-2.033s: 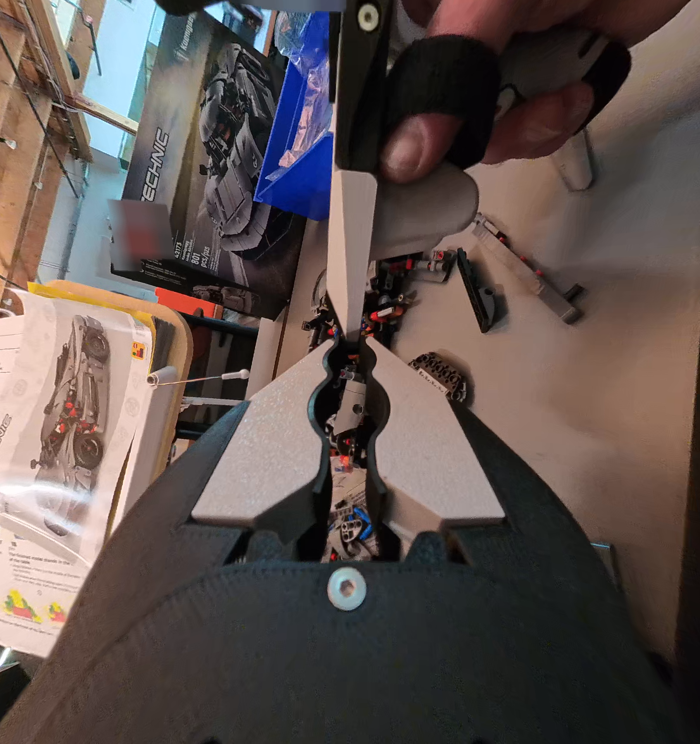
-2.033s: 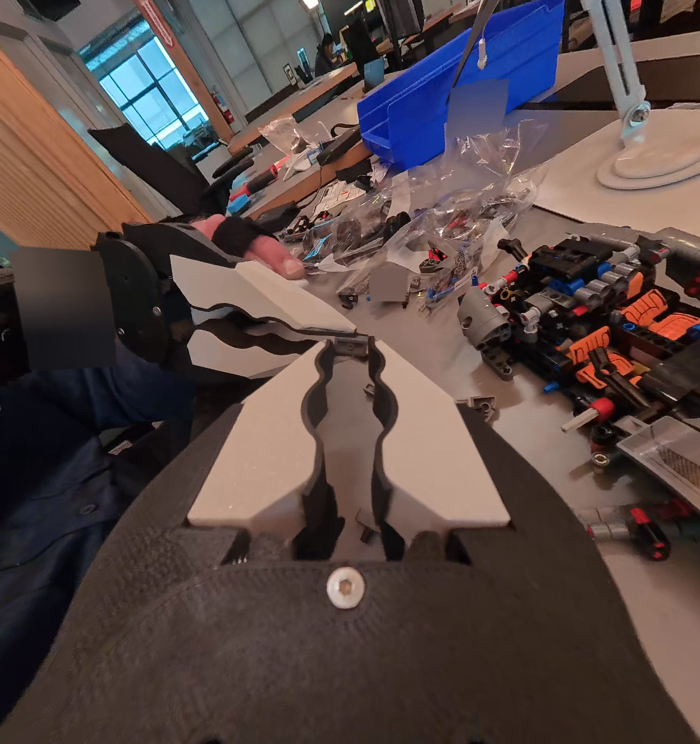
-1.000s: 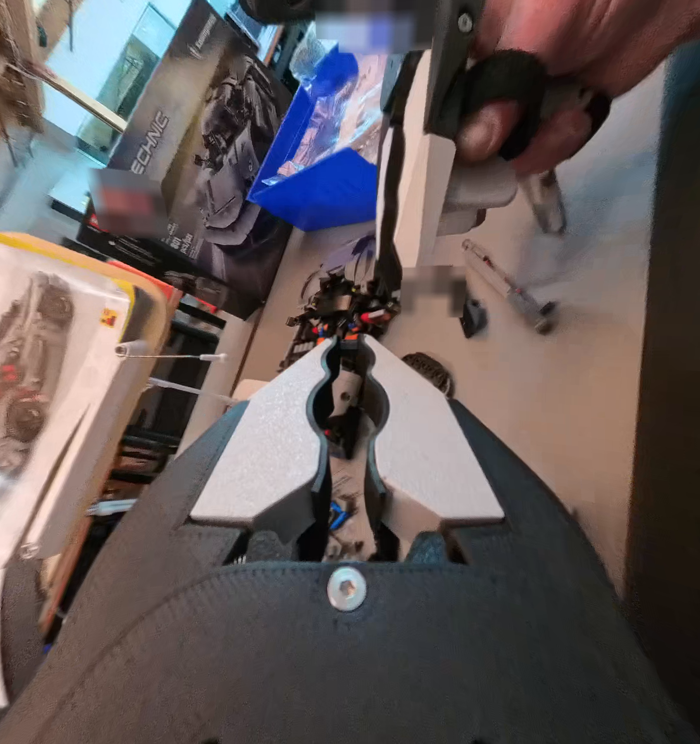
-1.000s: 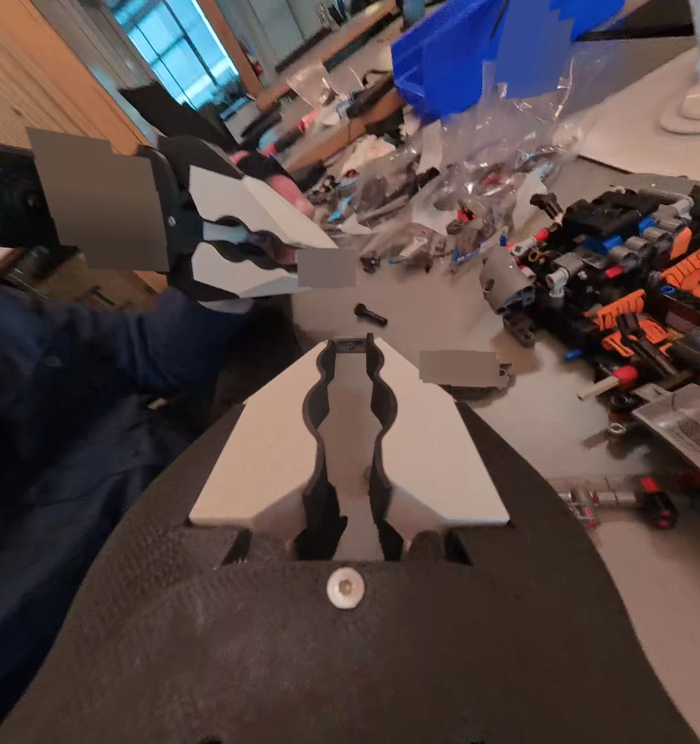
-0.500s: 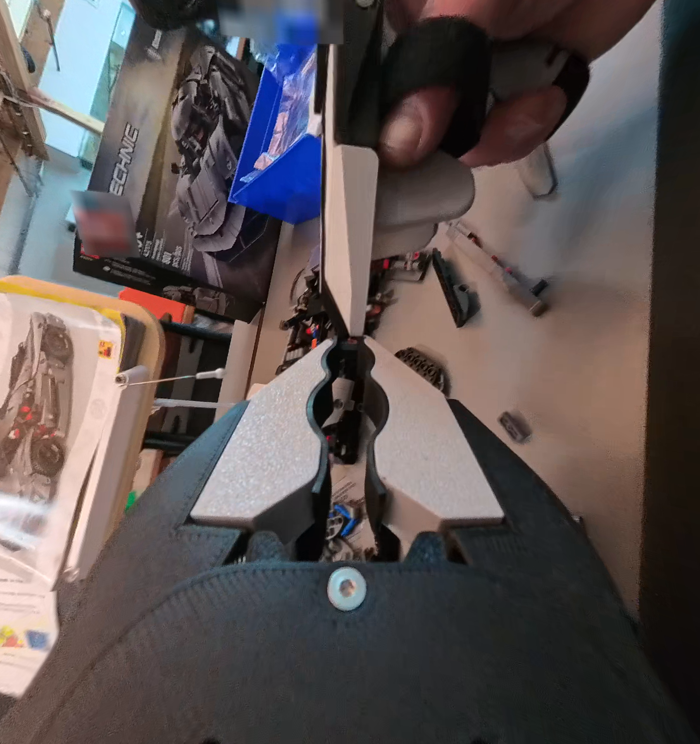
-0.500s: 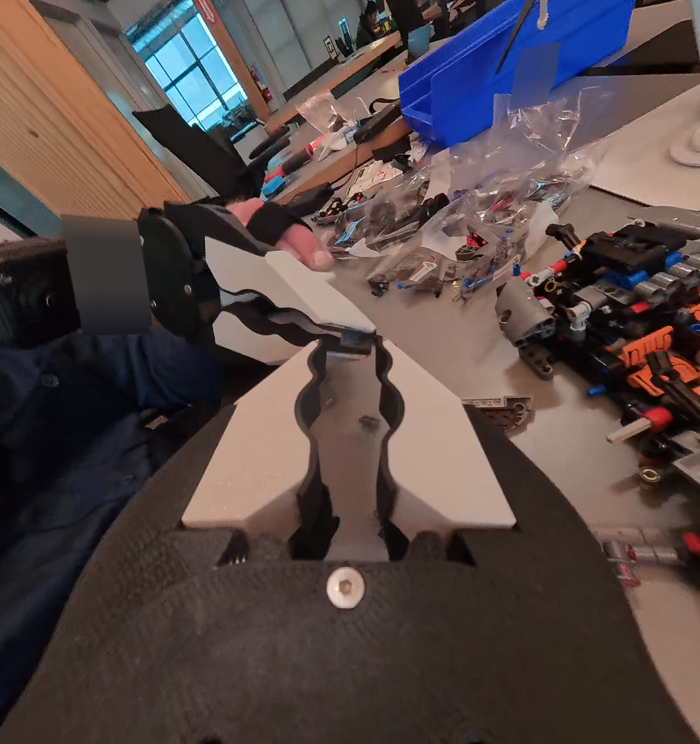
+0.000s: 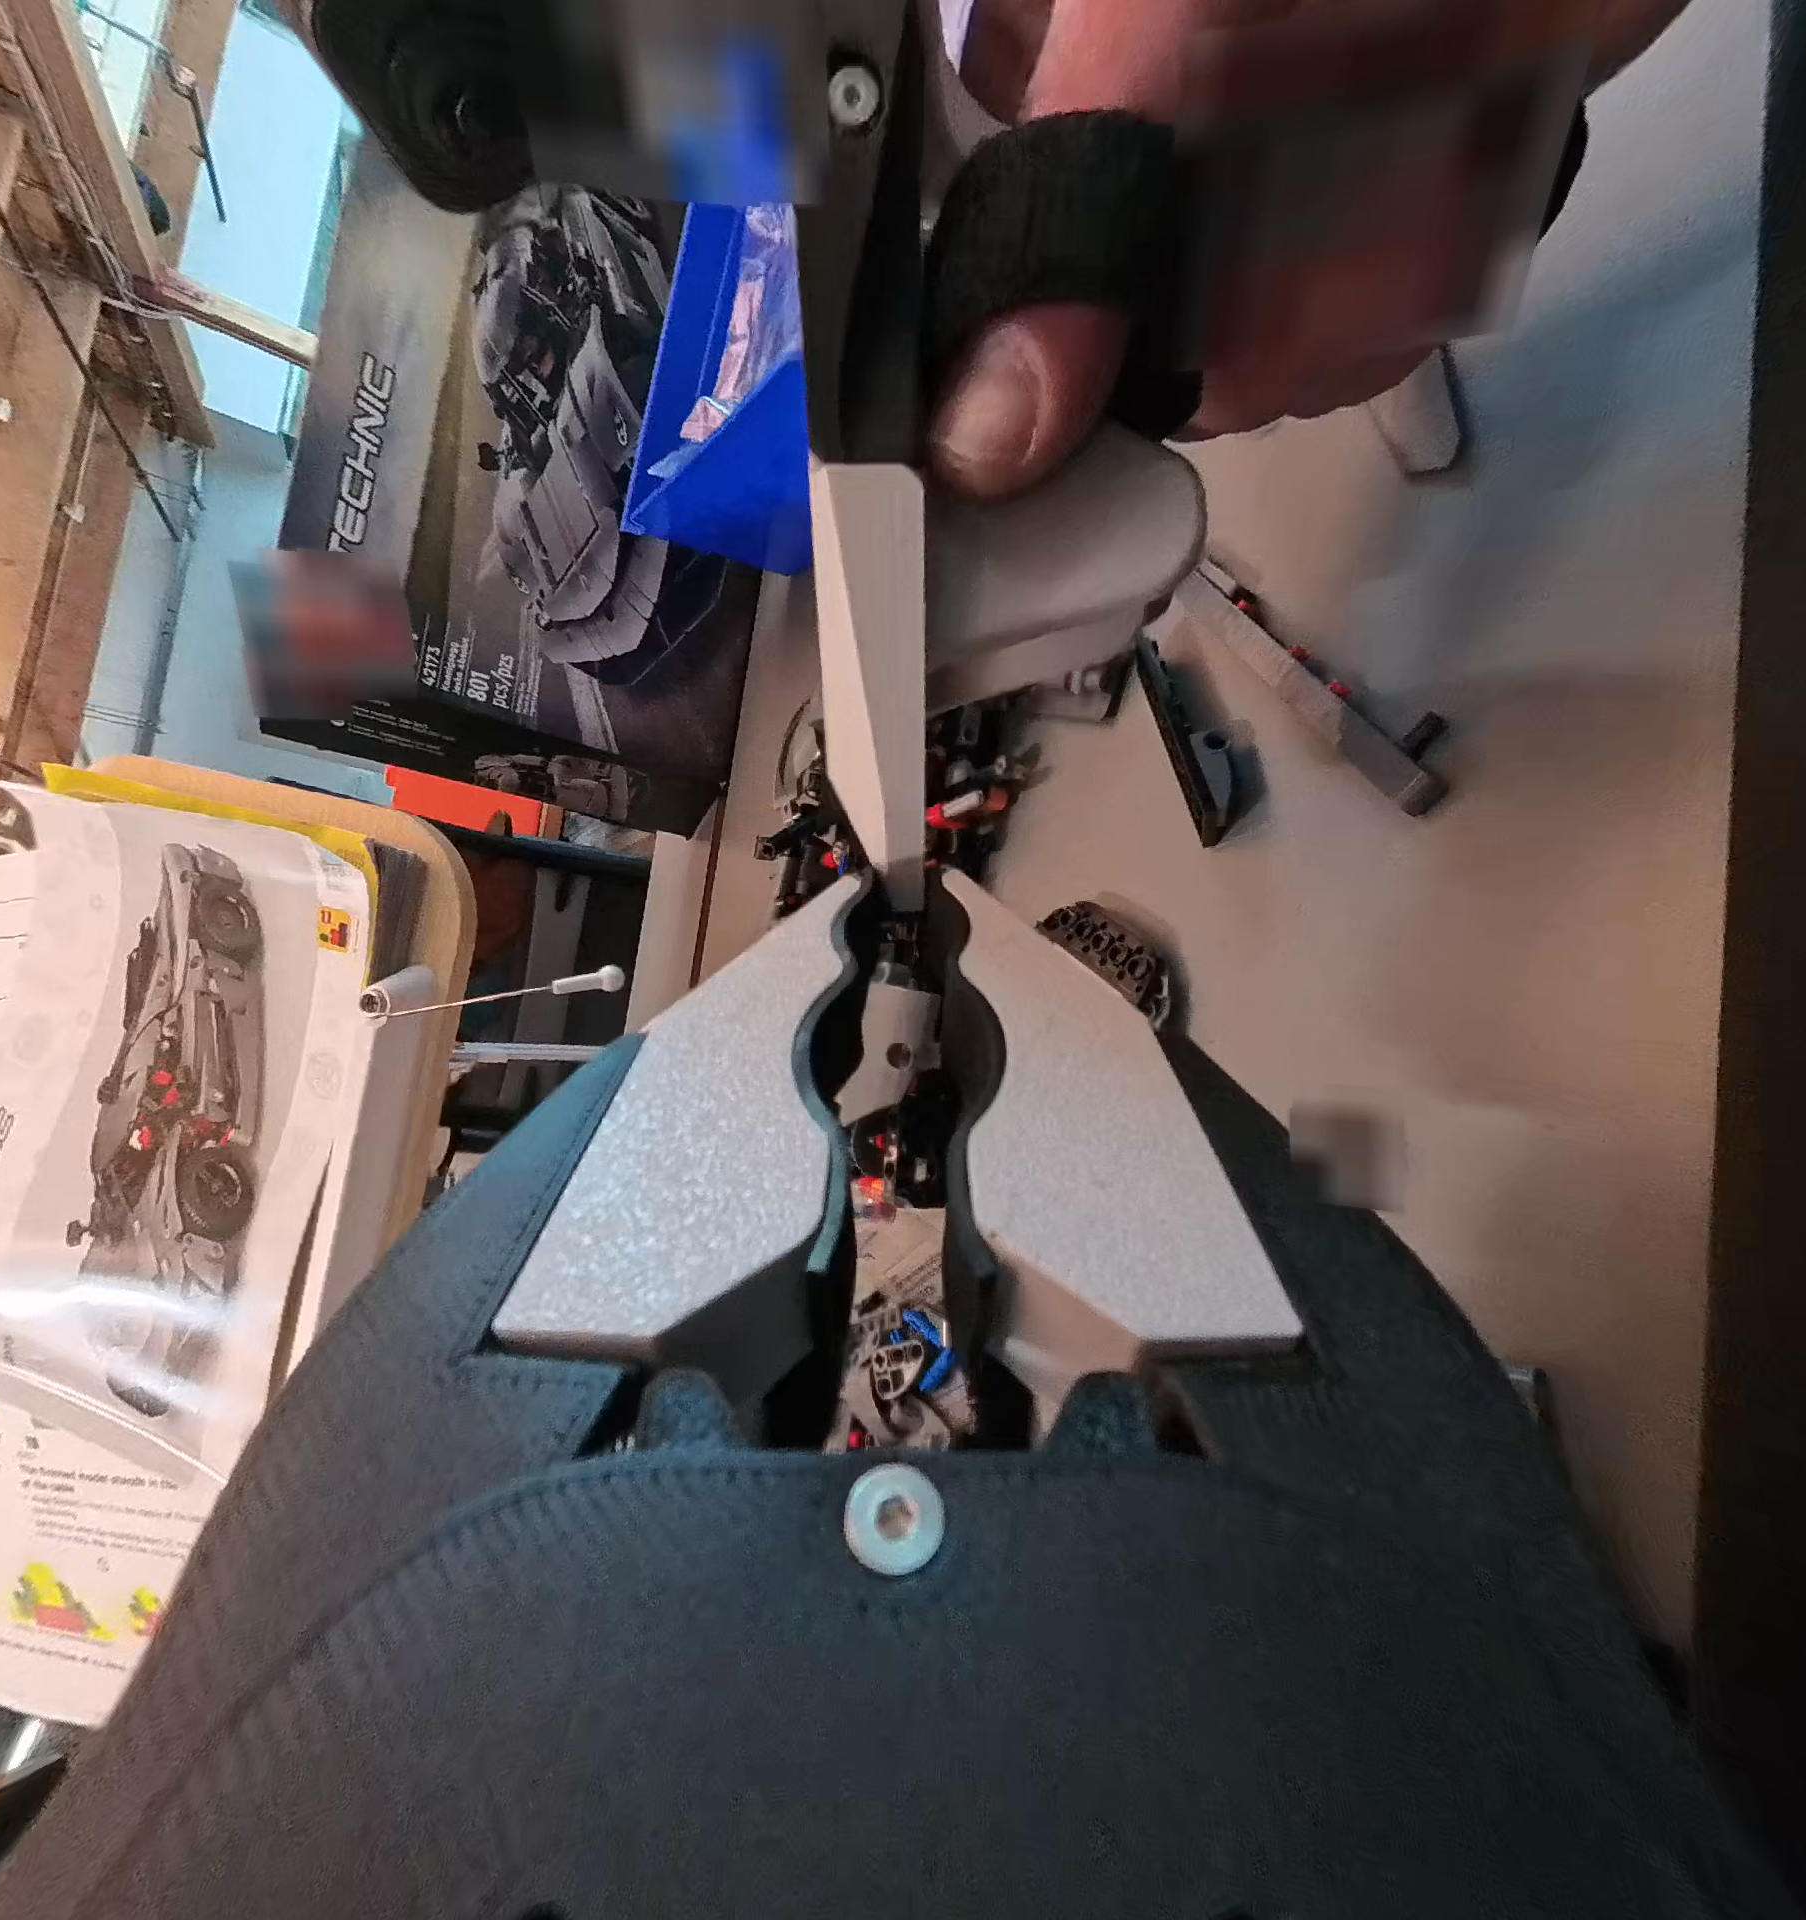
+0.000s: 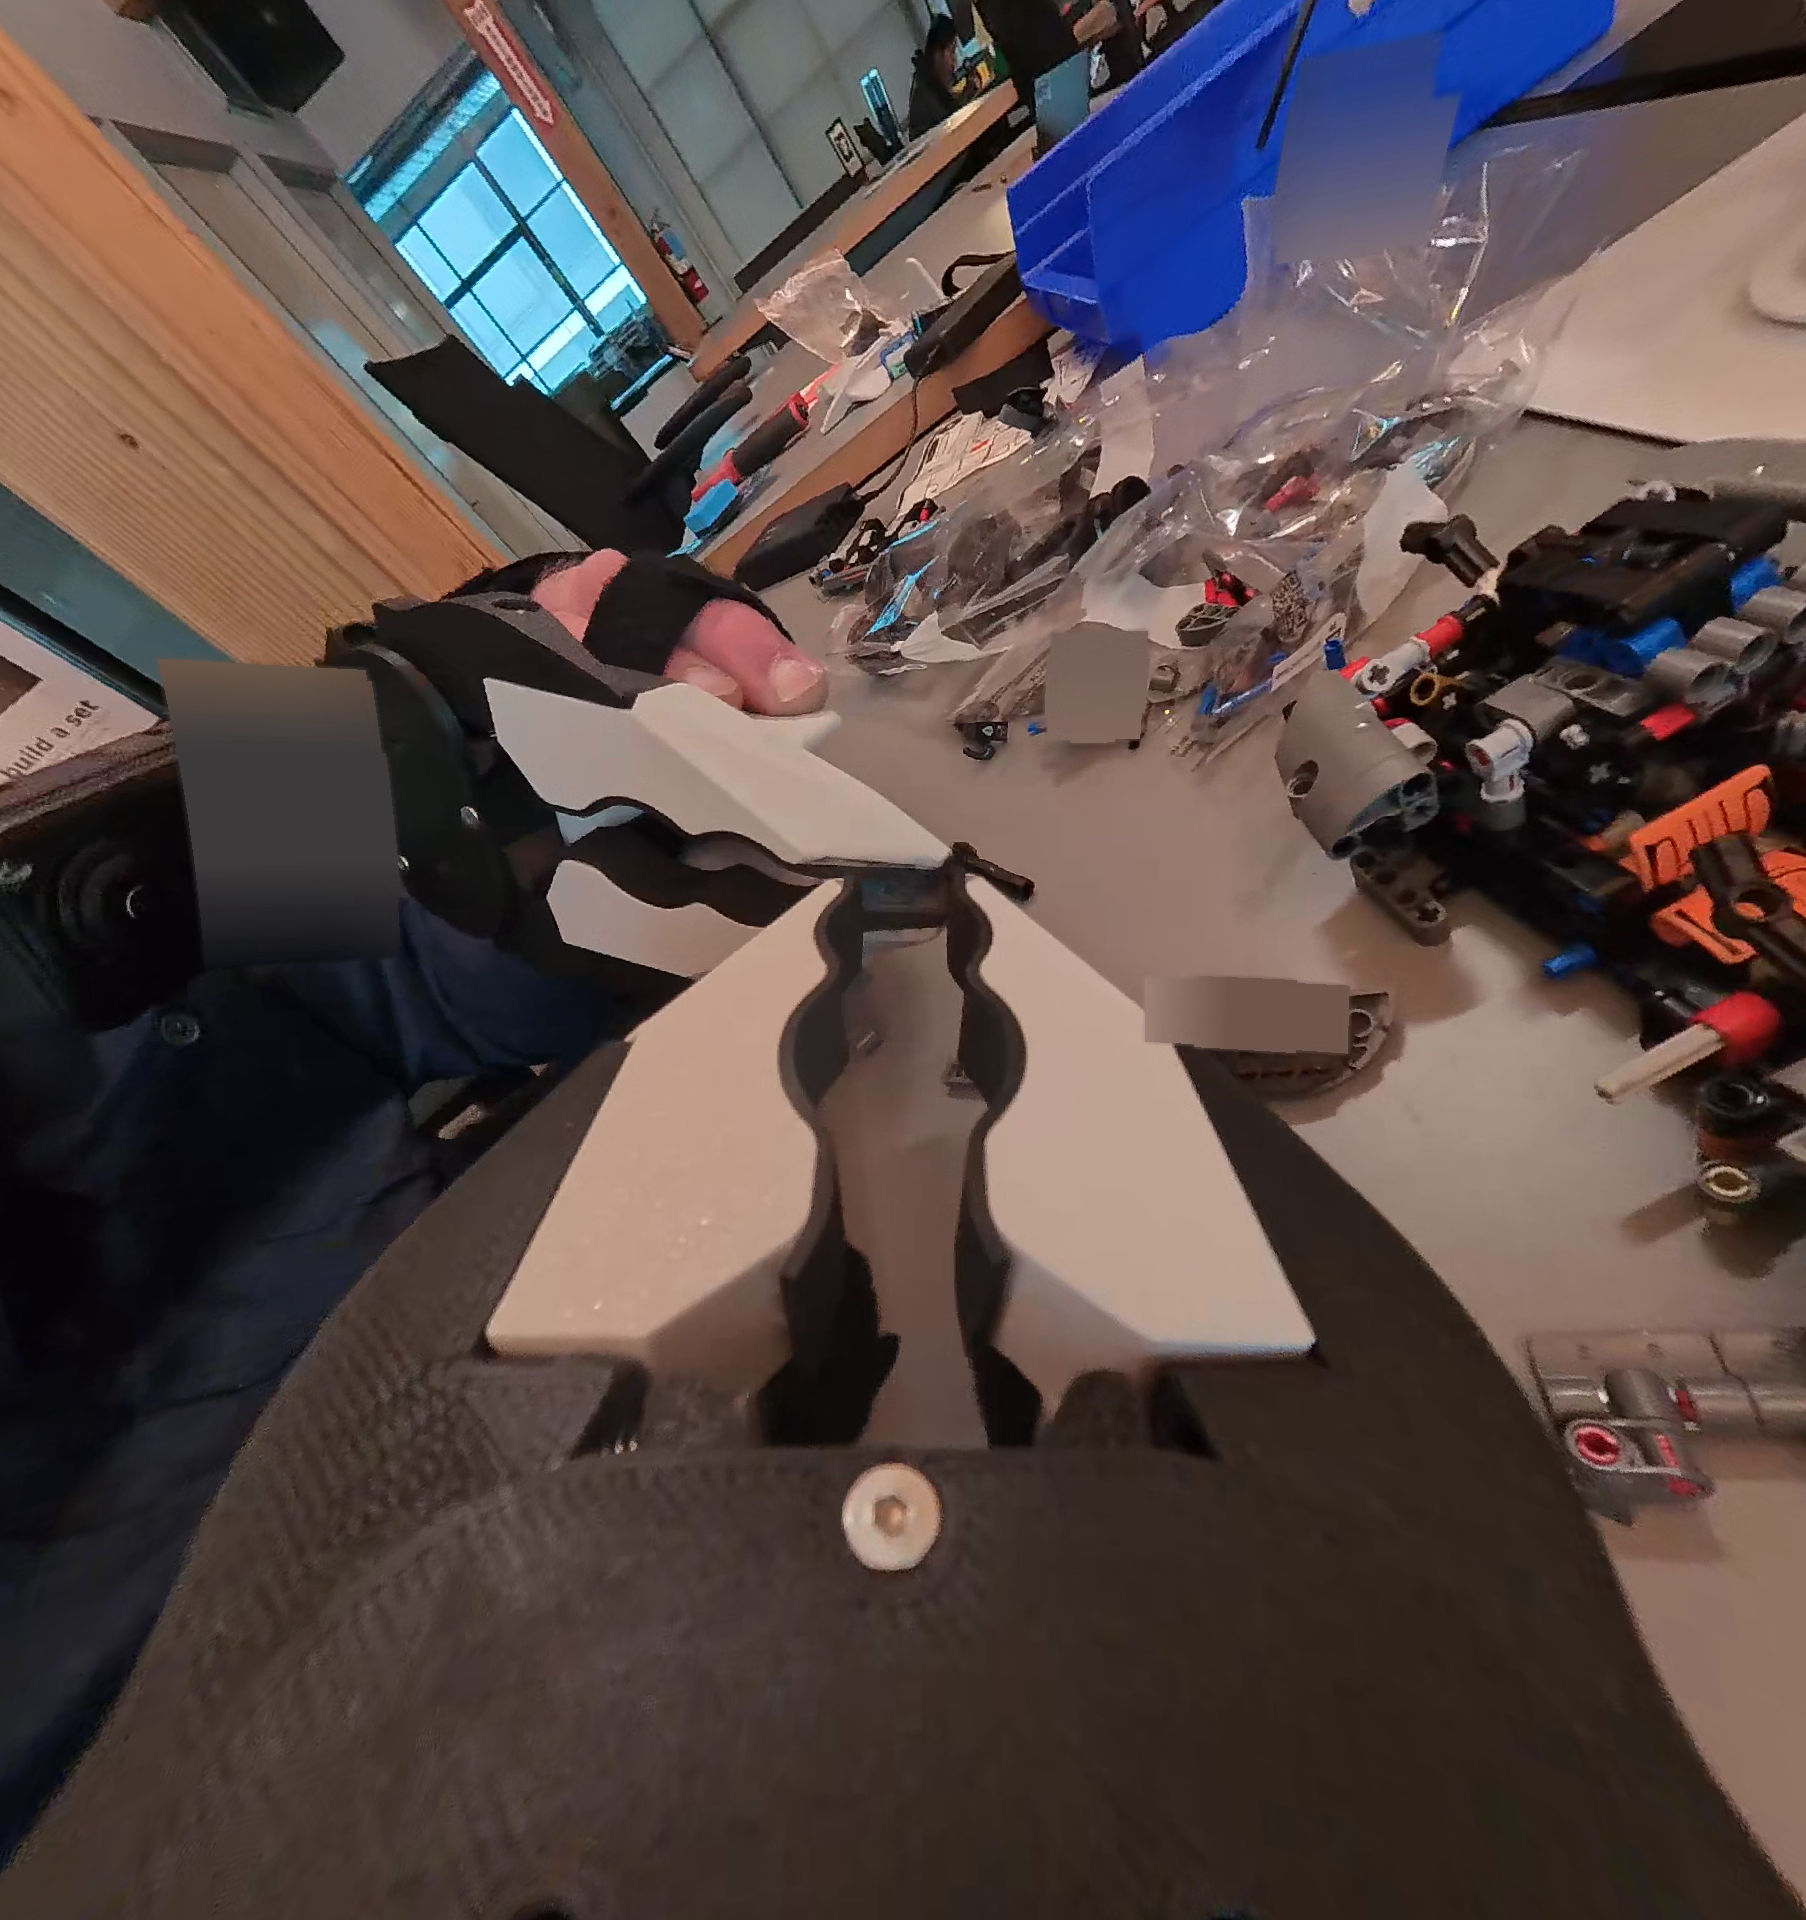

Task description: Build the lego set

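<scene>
Two grippers meet tip to tip above a pale grey table (image 8: 1501, 1174) strewn with parts. Largest on it is the half-built lego model (image 8: 1647, 748), a dense black chassis with orange, blue, red and grey pieces, lying at the right of the right wrist view and well apart from the grippers. Behind it stands a blue bin (image 8: 1169, 208), with clear plastic bags of loose parts (image 8: 1242, 488) heaped in front of it. From the left wrist view a dark set box (image 7: 504, 499) leans upright beside the bin, and an instruction booklet (image 7: 130, 1122) (a grey car pictured on its cover) sits at the left edge. The left gripper (image 8: 930, 868) reaches in from the left of the right wrist view, held by a hand (image 8: 670, 634) in a black fingerless glove; its jaws are nearly together and pinch a small dark lego piece (image 8: 894, 894) at their very tips. The right gripper (image 8: 897, 920) has its jaws drawn narrow too, its tips touching either side of that same piece, though whether it truly grips it I cannot tell. A thin black pin (image 8: 992, 876) pokes out just to the right of the meeting point.
</scene>
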Demonstrator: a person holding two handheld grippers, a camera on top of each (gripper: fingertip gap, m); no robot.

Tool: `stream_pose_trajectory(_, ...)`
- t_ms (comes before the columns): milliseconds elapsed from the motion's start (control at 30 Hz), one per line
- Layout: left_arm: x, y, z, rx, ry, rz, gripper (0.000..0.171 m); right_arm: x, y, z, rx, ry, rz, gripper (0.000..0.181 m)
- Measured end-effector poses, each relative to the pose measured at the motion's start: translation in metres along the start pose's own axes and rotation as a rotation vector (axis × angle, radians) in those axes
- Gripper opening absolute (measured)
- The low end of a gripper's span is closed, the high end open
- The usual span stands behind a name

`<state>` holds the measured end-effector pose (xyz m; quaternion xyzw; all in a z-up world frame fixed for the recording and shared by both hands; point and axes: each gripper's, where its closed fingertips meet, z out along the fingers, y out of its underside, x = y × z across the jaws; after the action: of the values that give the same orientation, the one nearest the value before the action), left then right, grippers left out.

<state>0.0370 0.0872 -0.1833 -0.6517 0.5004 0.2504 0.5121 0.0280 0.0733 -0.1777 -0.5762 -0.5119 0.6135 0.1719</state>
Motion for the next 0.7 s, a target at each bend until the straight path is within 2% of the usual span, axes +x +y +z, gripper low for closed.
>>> stream_pose_trajectory(400,-0.007,-0.011,-0.012,0.07,0.001,-0.064,0.005,-0.017,-0.006,-0.007,0.039,-0.118,0.02,0.013)
stream_pose_trajectory(700,-0.008,-0.014,-0.02,0.099,0.015,-0.065,0.005,-0.028,-0.007,-0.008,0.042,-0.14,-0.022,0.013)
